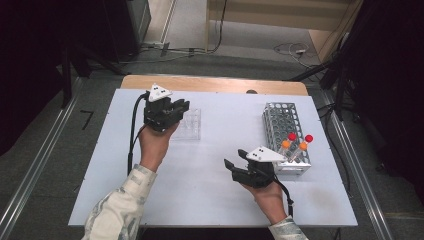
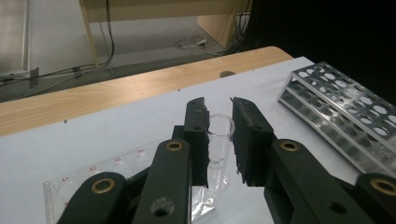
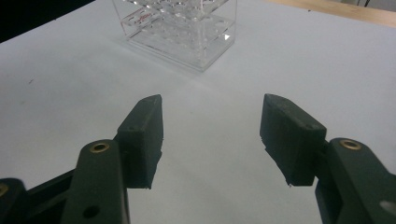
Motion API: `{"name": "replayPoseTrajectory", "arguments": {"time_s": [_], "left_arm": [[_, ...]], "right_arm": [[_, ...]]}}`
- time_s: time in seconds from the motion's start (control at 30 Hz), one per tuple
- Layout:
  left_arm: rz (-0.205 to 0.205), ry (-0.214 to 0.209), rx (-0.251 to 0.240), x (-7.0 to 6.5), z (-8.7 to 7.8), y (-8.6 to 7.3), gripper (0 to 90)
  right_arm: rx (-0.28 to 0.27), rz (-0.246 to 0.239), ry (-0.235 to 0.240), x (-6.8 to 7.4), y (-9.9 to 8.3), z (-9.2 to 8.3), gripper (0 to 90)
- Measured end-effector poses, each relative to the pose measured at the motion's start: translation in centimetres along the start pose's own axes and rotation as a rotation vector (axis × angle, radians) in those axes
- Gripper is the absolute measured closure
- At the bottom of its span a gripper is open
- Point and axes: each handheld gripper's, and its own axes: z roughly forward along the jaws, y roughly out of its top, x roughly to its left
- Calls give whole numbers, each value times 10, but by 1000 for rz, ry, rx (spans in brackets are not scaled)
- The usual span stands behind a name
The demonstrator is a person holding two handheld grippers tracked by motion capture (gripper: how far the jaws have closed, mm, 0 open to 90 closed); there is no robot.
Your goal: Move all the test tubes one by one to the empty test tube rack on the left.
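The left claw [image 1: 181, 108] is closed on a clear glass test tube [image 2: 217, 144]; in the left gripper view the tube stands upright between the two black pads, its open mouth above them and its rounded base below. The claw holds the tube over the clear acrylic rack [image 1: 190, 124], which sits on the white table [image 1: 220, 125] in the left half, toward the far edge. In the left gripper view the acrylic rack [image 2: 93, 175] lies just below and to the left of the tube, with red labels on its top plate.

The right claw [image 1: 237, 161] is open with nothing between its pads. It hangs over the table near the near-right corner, just beside the near end of the metal tube rack [image 1: 282, 125]. The right gripper view shows bare table between the pads and the acrylic rack [image 3: 180, 28] farther off.

The metal tube rack stands along the right edge. Its near end holds four capped tubes, two with orange caps [image 1: 286, 144] and two with red caps [image 1: 308, 138].
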Motion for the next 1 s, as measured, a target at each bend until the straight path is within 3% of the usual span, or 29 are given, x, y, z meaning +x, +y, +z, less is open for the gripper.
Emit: {"name": "replayPoseTrajectory", "arguments": {"time_s": [0.07,0.17,0.5,0.67,0.83,1.0], "left_arm": [[2,13,4,1,4,-1,772],[36,53,7,1,8,-3,771],[34,53,4,-1,17,-7,771],[51,84,8,-1,20,-12,771],[77,97,14,-4,27,-22,770],[70,103,36,-4,35,-34,770]], "right_arm": [[-1,1,1,0,0,0,377],[-2,1,1,0,0,-2,377],[-9,-3,10,2,-1,-3,377],[-10,-3,9,2,-1,-5,377],[-8,-4,10,3,-1,-4,377],[-5,-8,12,3,-2,-3,377]]}}
